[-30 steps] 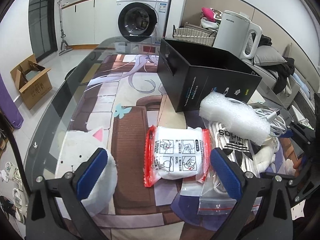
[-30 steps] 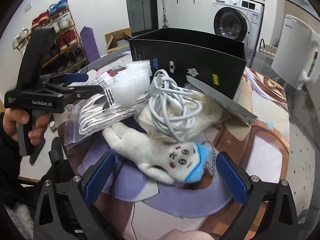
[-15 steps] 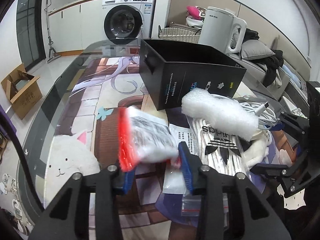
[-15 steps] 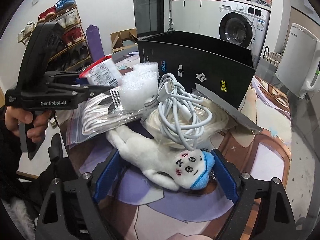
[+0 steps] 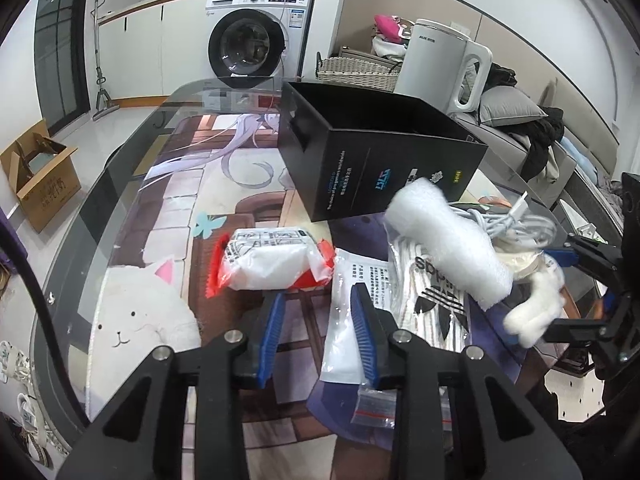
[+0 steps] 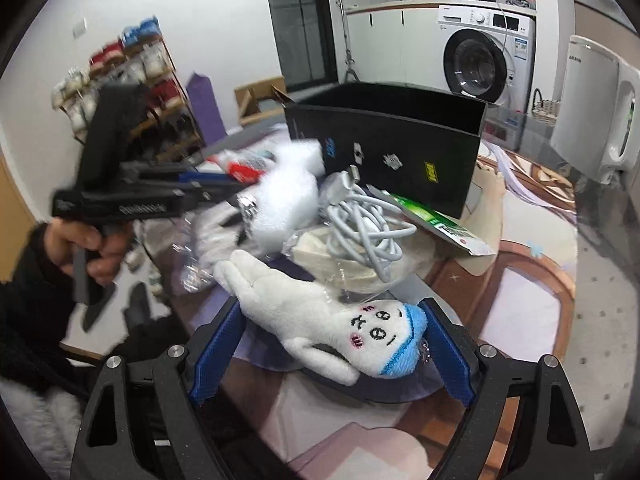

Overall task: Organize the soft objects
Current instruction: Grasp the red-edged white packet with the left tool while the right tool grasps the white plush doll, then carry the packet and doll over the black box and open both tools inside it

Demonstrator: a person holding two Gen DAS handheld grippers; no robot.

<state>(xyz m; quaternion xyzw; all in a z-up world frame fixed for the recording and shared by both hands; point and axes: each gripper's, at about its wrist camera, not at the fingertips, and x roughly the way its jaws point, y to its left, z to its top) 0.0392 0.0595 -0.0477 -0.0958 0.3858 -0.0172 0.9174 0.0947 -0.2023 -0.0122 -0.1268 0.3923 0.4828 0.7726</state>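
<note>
A white packet with red ends [image 5: 272,264] lies on the table mat just beyond my left gripper [image 5: 316,332], whose blue pads stand partly apart with nothing between them. A white plush toy with a blue cap [image 6: 340,328] lies between the pads of my right gripper [image 6: 328,352], which is open around it; the pads are near its sides. The toy's legs show in the left wrist view [image 5: 536,312]. An open black box [image 5: 380,160] stands behind. A bubble-wrap roll [image 5: 448,240] lies on a bagged Adidas item [image 5: 436,304].
A coiled white cable [image 6: 364,228] lies on a bagged cream item by the box [image 6: 384,148]. A green-and-white packet [image 6: 444,228] leans at the box. A white kettle [image 5: 436,68] stands behind. The glass table edge [image 5: 80,240] runs left.
The left gripper had closed on and lifted the red-ended packet; now the packet lies on the mat ahead of it and the pads stand apart. The right gripper has narrowed around the plush toy.
</note>
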